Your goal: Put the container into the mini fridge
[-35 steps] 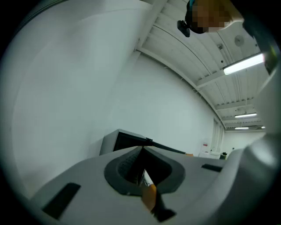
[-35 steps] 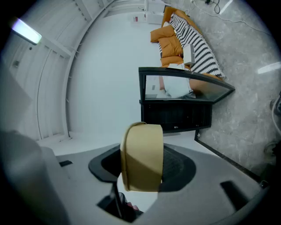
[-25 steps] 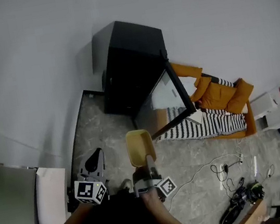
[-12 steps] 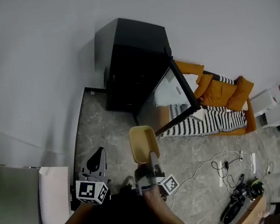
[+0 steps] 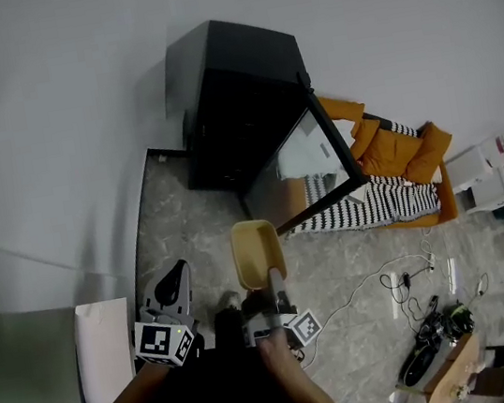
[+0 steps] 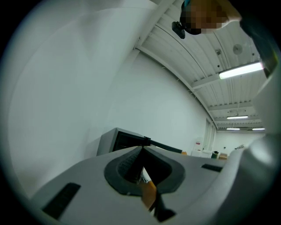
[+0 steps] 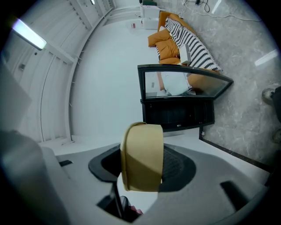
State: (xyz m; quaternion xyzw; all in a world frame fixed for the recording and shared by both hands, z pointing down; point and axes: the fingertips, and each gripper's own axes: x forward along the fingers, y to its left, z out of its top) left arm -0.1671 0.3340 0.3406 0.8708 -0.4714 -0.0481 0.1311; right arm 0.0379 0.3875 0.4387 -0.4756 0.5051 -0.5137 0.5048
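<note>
- Your right tool (image 5: pixel 271 286) is clamped on the container (image 5: pixel 257 252). Its two jaws press the container's near wall from either side, and the rest of it juts out past the fingertips.
- The container is a pale yellow-tan tub with rounded corners and a lighter rim. In the head view its open mouth faces up toward you. In the right gripper view (image 7: pixel 142 165) its smooth wall (image 7: pixel 141 157) fills the gap between the jaws.
- Your left tool (image 5: pixel 178 272) is beside the right one, with its jaws closed tip to tip (image 6: pixel 142 149) and nothing between them.
- The container hangs in the air over the grey marbled floor (image 5: pixel 182 240), outside the mini fridge (image 5: pixel 238 113) and near the lower edge of its door (image 5: pixel 309 172).
- The black mini fridge stands against the white wall with its glass door swung open.
</note>
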